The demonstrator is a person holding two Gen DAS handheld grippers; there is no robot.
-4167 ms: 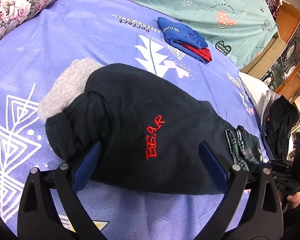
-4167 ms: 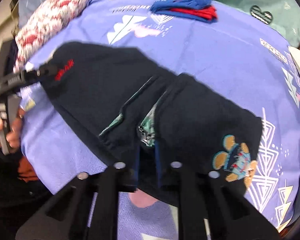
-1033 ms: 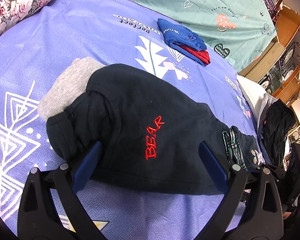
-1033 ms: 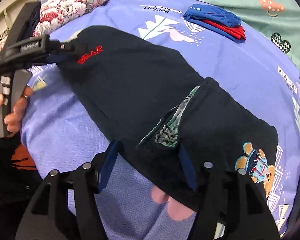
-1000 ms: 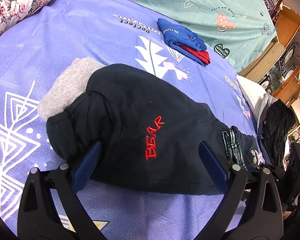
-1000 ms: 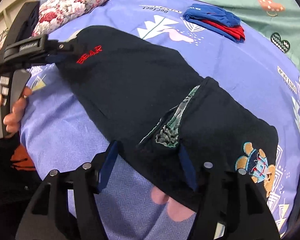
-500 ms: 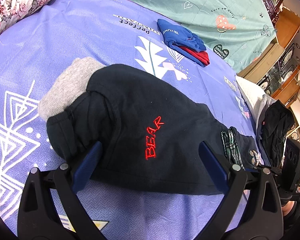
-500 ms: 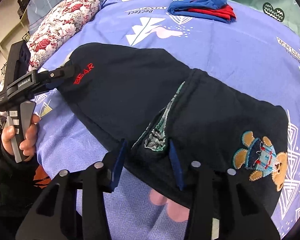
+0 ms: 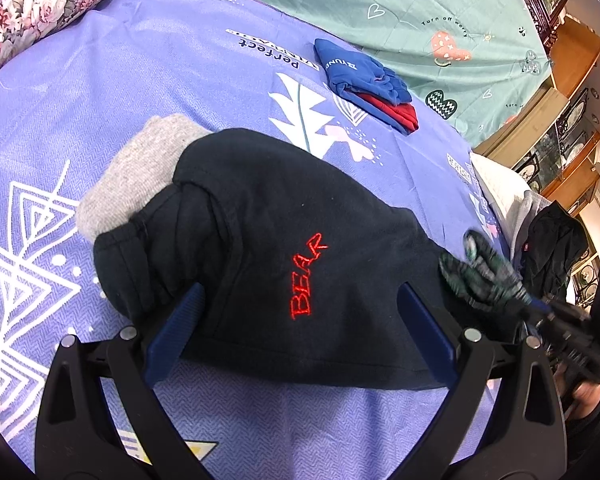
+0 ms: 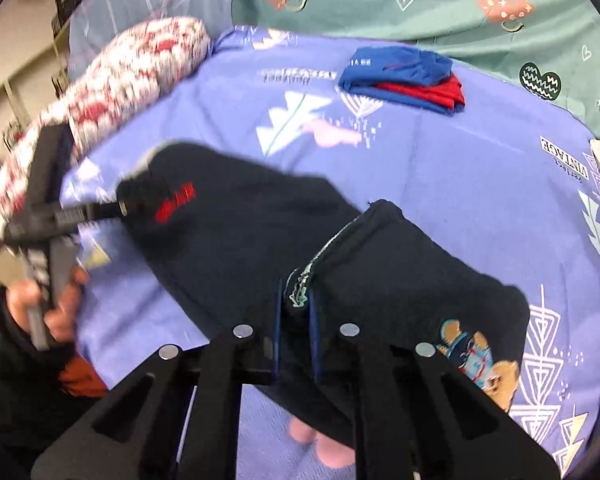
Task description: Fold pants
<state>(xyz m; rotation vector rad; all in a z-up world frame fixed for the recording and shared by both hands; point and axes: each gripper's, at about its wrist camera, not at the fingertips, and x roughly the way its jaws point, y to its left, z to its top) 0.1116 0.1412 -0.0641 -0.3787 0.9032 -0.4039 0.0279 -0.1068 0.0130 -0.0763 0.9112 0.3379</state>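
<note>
Lower centre of the right wrist view, our right gripper (image 10: 294,336) is closing on the pants (image 10: 260,236) waistband; left gripper (image 9: 300,340) gaping; folding barely starting.

"BEAR" on pants (image 9: 308,276); "perfect" on bedsheet (image 9: 100,80).

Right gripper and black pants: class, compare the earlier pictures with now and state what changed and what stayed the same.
The right gripper is closing on the plaid-lined waistband of the black pants and has lifted that edge off the bed. The left gripper stayed open and still around the BEAR end; the blue and red clothes have not moved.
</note>
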